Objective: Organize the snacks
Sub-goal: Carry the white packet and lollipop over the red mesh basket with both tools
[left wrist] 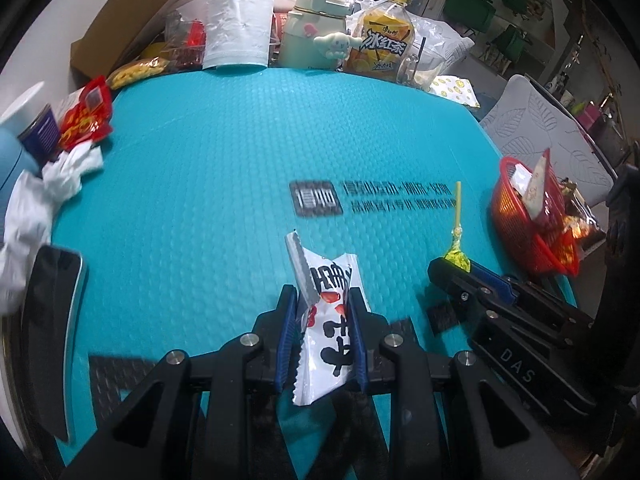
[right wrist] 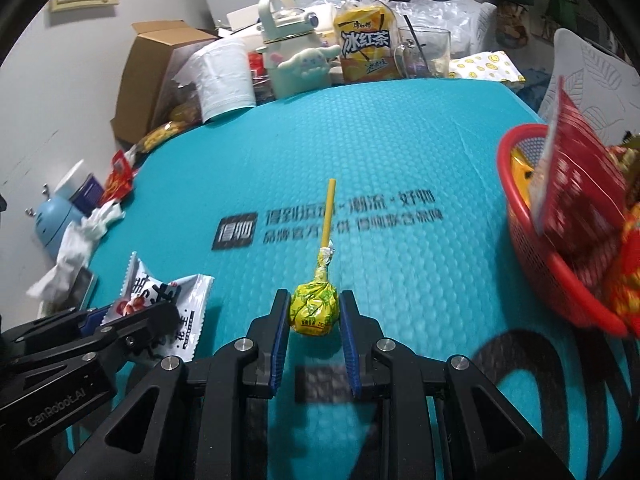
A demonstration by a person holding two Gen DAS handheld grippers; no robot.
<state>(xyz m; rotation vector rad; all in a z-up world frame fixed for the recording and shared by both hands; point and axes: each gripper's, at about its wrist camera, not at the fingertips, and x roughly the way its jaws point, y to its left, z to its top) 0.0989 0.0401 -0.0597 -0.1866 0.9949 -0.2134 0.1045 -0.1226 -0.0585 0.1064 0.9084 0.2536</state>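
Note:
My left gripper (left wrist: 322,300) is shut on a white snack packet (left wrist: 326,320) with black and red print, held just above the teal mat (left wrist: 200,168). The packet also shows in the right wrist view (right wrist: 168,300). My right gripper (right wrist: 314,308) is shut on the yellow-green wrapped head of a lollipop (right wrist: 314,310), whose yellow stick points away from me. The lollipop also shows in the left wrist view (left wrist: 456,256). A red mesh basket (right wrist: 532,240) holding several snack packets stands at the right edge of the mat, and it also shows in the left wrist view (left wrist: 516,224).
At the mat's far edge stand a paper roll (left wrist: 236,32), a cream bottle with a toy dog (left wrist: 316,28), an iced-tea bottle (left wrist: 384,40) and a glass (right wrist: 424,52). A cardboard box (left wrist: 132,20), red packets (left wrist: 86,116), tissues (left wrist: 68,168) and a phone (left wrist: 52,328) lie left.

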